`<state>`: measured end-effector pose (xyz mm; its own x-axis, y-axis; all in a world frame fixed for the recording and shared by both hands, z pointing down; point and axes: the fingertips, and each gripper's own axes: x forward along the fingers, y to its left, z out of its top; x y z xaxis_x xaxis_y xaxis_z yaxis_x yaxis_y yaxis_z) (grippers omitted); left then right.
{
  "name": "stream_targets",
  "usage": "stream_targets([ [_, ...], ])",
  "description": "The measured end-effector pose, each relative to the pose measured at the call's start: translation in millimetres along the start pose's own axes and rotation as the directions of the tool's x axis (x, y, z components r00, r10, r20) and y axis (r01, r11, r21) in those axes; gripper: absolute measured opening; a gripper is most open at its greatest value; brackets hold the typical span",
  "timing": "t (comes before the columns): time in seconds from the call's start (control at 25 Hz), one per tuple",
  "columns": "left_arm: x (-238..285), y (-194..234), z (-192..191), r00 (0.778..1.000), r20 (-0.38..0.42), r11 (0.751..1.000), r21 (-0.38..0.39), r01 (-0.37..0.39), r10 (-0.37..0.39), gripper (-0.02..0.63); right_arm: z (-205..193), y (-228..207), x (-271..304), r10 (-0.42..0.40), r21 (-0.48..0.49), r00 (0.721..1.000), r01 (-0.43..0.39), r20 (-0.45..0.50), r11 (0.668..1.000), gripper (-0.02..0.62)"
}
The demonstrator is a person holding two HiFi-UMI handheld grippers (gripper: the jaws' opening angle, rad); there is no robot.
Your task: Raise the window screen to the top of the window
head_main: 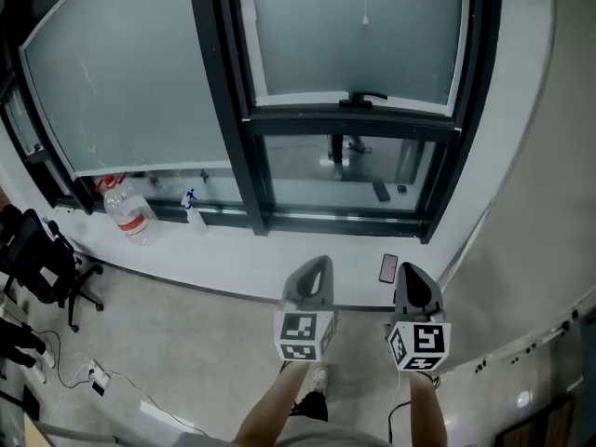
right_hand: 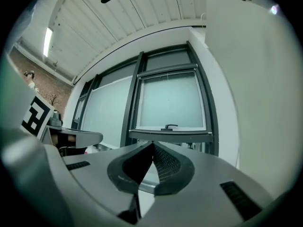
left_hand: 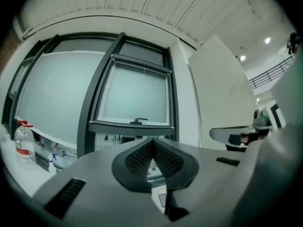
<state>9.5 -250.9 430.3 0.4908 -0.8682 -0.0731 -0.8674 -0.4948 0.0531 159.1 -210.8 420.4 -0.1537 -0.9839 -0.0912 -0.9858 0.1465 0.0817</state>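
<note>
Abreast, left gripper [head_main: 319, 264] and right gripper [head_main: 411, 274] low before the window screen [head_main: 358, 35], fingers together, empty.

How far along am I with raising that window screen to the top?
Nothing looks done: the window screen has its handle low, well short of the top. Nothing is in hand: left tongs and right tongs are both shut, empty, held back from it. Left: reach the handle, grip it, lift the screen fully up.

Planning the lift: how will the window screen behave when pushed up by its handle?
The window screen probably moves as one stiff panel: it looks framed all round. Its handle sits mid-rail, so a push there likely lifts evenly.
</note>
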Motion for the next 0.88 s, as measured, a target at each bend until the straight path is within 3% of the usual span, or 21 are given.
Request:
stream_targets([
  [0.12,-46,-31,-10,1.000,-0.014,1.000,0.009,-0.011,0.011,0.003,-4,-2,-70,0.002,-0.022,1.000,-0.002,-0.026,1.000,0.008],
  [0.32,-93,-65,-17,0.999,-0.037,0.999,0.040,0.012,-0.011,0.005,-21,9,-168,0.029,-0.112,0.987,-0.047,-0.158,0.993,0.008],
  [0.56,-143,-56,-15,0.998,-0.045,0.992,0.117,0.048,-0.043,0.003,-7,58,-161,0.023,-0.138,0.992,-0.040,-0.126,0.990,0.008],
  [0.76,-170,-18,-12,0.998,-0.061,0.993,0.111,0.025,-0.018,0.005,18,105,-150,0.038,-0.109,0.998,-0.044,-0.054,0.993,0.008],
  [0.88,-192,-8,-14,0.998,-0.063,0.995,0.100,-0.004,0.011,0.005,30,133,-161,0.077,-0.143,0.997,-0.080,-0.028,0.986,0.008],
])
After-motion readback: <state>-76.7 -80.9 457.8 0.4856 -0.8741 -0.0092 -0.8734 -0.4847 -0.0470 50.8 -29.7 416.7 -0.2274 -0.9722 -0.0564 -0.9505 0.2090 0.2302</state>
